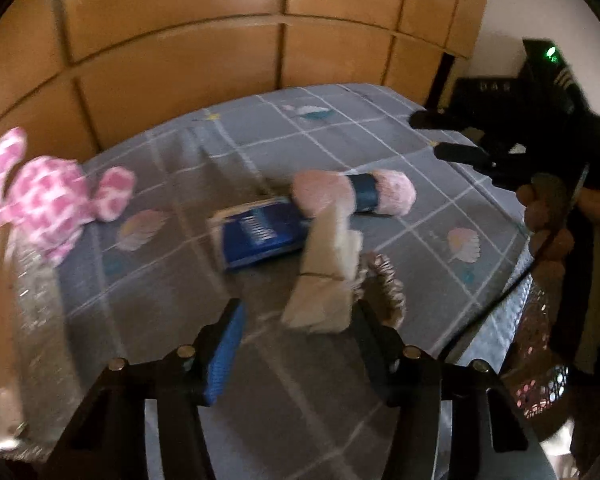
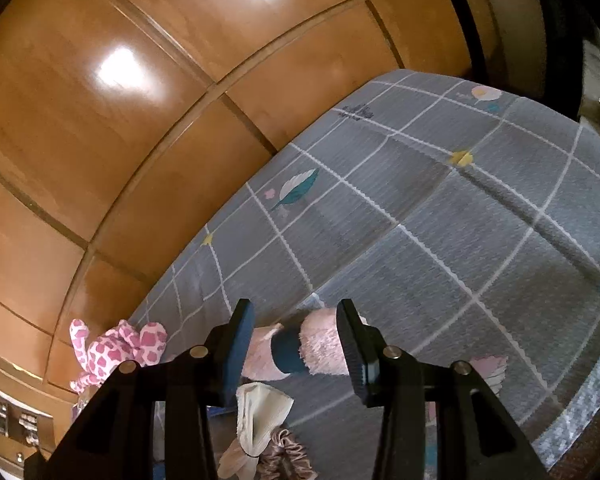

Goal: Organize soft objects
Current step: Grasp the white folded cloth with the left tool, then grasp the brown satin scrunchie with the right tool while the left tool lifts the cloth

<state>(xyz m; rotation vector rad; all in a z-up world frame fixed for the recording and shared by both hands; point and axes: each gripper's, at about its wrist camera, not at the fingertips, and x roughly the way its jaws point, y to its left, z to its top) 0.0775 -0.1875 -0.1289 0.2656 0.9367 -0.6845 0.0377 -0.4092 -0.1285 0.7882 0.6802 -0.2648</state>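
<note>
Little judged done: pink roll (image 1: 354, 193), beige cloth (image 1: 326, 276), scrunchie (image 1: 384, 284) and plush toy (image 1: 48, 204) seen scattered on bed (image 1: 380, 132). Left tool (image 1: 296, 344) and right tool (image 2: 296, 344) held spread, nothing gripped. Gathering judged left.

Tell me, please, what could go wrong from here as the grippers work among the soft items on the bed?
1. The left gripper is open near the beige folded cloth, with the brown scrunchie touching it; closing could catch both.
2. The blue book lies partly under the cloth, so lifting may drag it.
3. The right gripper hangs open over the pink fluffy roll; its soft pile may slip.
</note>
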